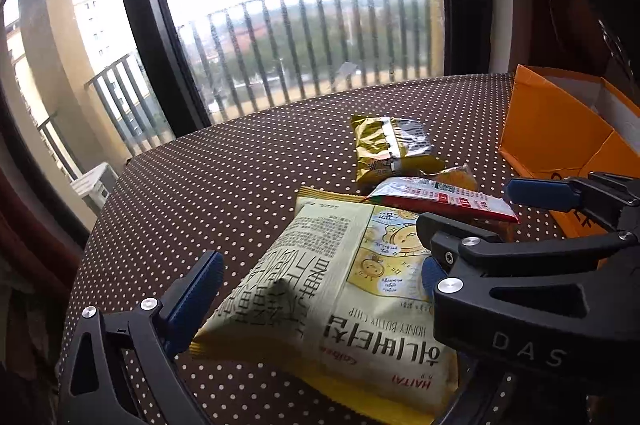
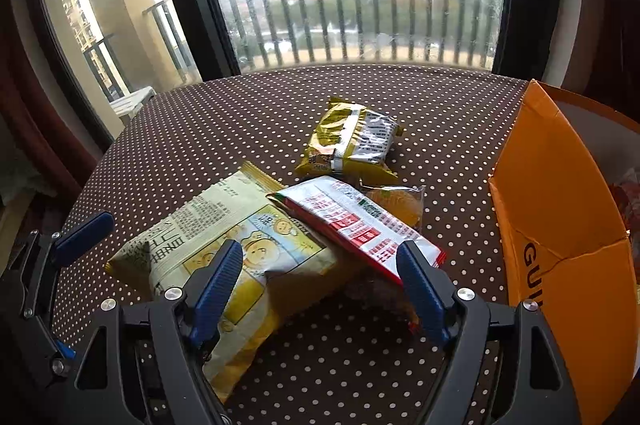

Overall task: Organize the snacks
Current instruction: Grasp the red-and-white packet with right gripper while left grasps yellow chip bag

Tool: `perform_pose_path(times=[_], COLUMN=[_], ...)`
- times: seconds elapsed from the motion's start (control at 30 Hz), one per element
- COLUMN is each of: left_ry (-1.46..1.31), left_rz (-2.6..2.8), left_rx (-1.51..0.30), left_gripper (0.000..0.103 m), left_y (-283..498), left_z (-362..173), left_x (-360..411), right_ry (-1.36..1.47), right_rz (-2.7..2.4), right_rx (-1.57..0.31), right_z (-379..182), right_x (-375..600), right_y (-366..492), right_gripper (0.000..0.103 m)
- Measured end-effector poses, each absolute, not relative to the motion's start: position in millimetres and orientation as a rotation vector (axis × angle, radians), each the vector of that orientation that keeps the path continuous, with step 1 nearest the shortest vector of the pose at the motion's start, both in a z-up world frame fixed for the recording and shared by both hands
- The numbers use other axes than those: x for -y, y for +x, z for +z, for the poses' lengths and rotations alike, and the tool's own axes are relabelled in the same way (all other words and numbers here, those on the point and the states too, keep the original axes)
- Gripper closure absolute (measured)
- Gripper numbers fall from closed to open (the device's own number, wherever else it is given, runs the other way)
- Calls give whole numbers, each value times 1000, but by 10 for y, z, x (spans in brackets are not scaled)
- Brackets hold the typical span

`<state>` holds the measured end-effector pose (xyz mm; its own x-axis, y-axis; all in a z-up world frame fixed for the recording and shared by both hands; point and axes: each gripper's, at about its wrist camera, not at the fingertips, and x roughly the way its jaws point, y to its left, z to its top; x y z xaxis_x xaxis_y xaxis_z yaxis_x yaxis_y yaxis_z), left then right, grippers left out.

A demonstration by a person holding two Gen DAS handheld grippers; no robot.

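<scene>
Snacks lie grouped right of centre on a round table (image 1: 200, 185) with a brown polka-dot cloth. In the left wrist view, the big pale yellow Honey Butter Chip bag (image 1: 332, 297) lies between the spread fingers of the left gripper (image 1: 316, 285), which stands wide apart and presses on nothing; the left blue pad (image 1: 196, 289) is just beside the bag's edge. A red and white packet (image 1: 444, 199) rests on the bag's far corner, with a small orange-filled clear packet (image 1: 460, 177) behind it and a gold foil packet (image 1: 390, 149) farther back. An open orange cardboard box (image 1: 556, 133) stands at the table's right edge. The cloth left of the snacks is bare out to the rim, and a window with a balcony railing (image 1: 304, 45) lies beyond.

In the right wrist view, the right gripper (image 2: 320, 277) also stands apart: 1 pad (image 2: 218, 285) sits over the chip bag (image 2: 224, 245), the other (image 2: 420, 289) just beside the red and white packet's (image 2: 360, 225) near end; whether they touch I cannot tell. The gold packet (image 2: 352, 141) lies apart behind. Bare cloth separates the pile from the box wall (image 2: 560, 217) on the right.
</scene>
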<state>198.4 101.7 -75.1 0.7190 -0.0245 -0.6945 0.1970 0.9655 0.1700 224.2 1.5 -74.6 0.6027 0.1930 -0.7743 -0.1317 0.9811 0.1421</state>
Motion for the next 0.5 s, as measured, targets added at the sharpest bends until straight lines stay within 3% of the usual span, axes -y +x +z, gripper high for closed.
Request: perform_pose_path(times=[0.17, 0.23, 0.27, 0.5], left_ry=[262, 290, 288, 209], left_rz=[-179, -187, -187, -146], left_rx=[-790, -790, -800, -822], left_gripper=[0, 5, 12, 26], left_y=[2069, 2083, 2100, 2142], left_z=[-895, -955, -995, -1010], left_x=[-874, -825, -821, -1000], right_ry=[119, 118, 116, 44], right_rz=[168, 164, 161, 175], right_rx=[-935, -939, -938, -891], right_z=[-888, -917, -926, -897], right_x=[131, 161, 171, 70], right_y=[2319, 2342, 2356, 2494], right_gripper=[21, 21, 21, 21])
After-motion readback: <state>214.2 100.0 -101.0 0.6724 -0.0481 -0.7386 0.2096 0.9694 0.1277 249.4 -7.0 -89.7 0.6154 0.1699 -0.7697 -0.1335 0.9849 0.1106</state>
